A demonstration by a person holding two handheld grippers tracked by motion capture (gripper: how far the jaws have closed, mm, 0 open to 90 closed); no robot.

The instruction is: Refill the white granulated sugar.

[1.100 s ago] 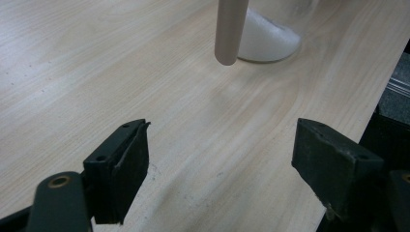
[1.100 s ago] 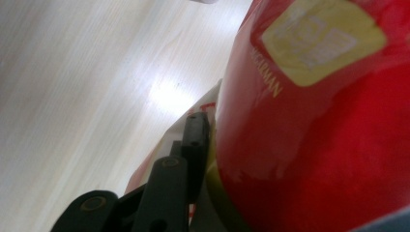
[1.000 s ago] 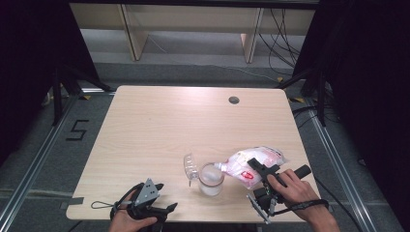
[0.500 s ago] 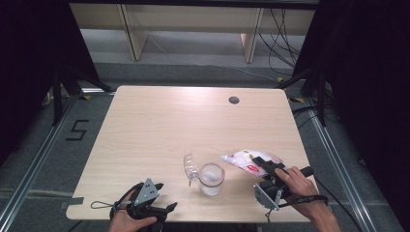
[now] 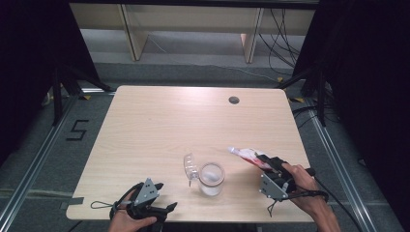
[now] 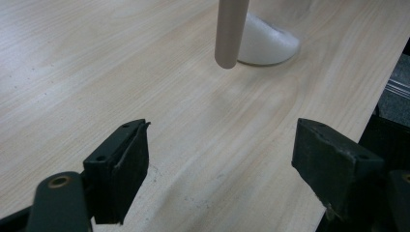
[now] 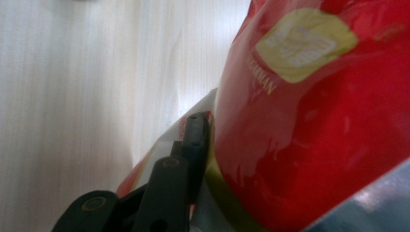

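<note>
The red-and-white packet [image 5: 247,155] was clamped in the right gripper [image 5: 270,166], with one black jaw seen pressed against its film in the right gripper view. Its long axis was directed up and to the left across the table [image 5: 159,125], the free end being raised clear of the surface. The clear cup [image 5: 212,178] stood to the left of that end, near but apart (its lid [image 5: 190,165] hung open at the rim). The left gripper [image 5: 153,209], jaws apart and empty, was rested farther off at the near edge.

A black "5" is marked on the floor [image 5: 77,130]; the red packet [image 7: 314,121] bears blurred, unreadable lettering.
</note>
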